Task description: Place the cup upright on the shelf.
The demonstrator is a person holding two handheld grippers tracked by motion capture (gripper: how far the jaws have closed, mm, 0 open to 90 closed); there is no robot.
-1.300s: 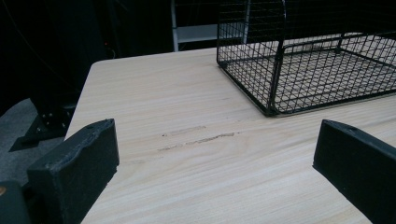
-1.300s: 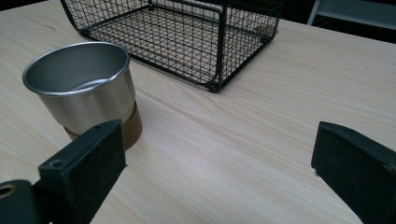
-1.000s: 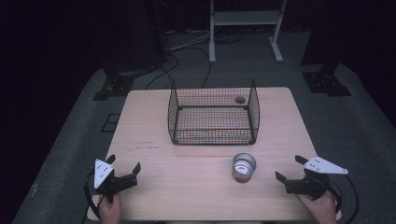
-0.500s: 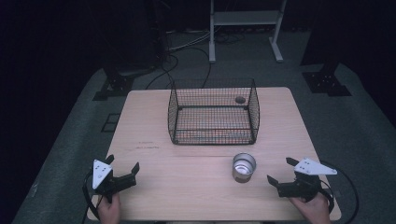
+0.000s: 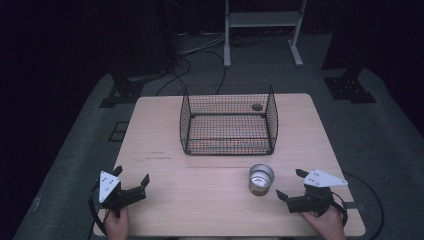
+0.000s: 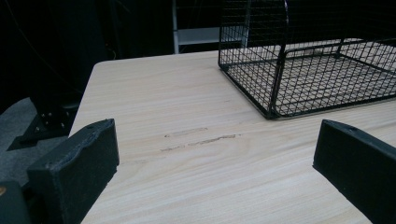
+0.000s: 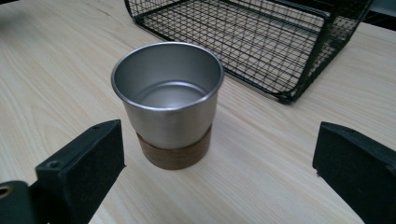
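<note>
A steel cup (image 5: pixel 261 179) with a brown band at its base stands upright on the wooden table (image 5: pixel 200 200), in front of a black wire basket (image 5: pixel 229 120). In the right gripper view the cup (image 7: pixel 169 102) is empty and sits just ahead of the wide-apart jaws. My right gripper (image 5: pixel 291 185) is open at the table's front right, a short way right of the cup and pointing at it. At the front left my left gripper (image 5: pixel 131 177) is open with nothing between its jaws, far from the cup.
The wire basket (image 6: pixel 299 60) is empty and open at the top. A small round hole (image 5: pixel 257 106) in the tabletop shows behind it. Stand legs (image 5: pixel 350 85) and cables (image 5: pixel 200 50) lie on the dark floor around the table. Faint scuff marks (image 6: pixel 201 140) cross the wood.
My right gripper has moved left along the front edge toward the cup. The left gripper, the cup and the basket have stayed in place.
</note>
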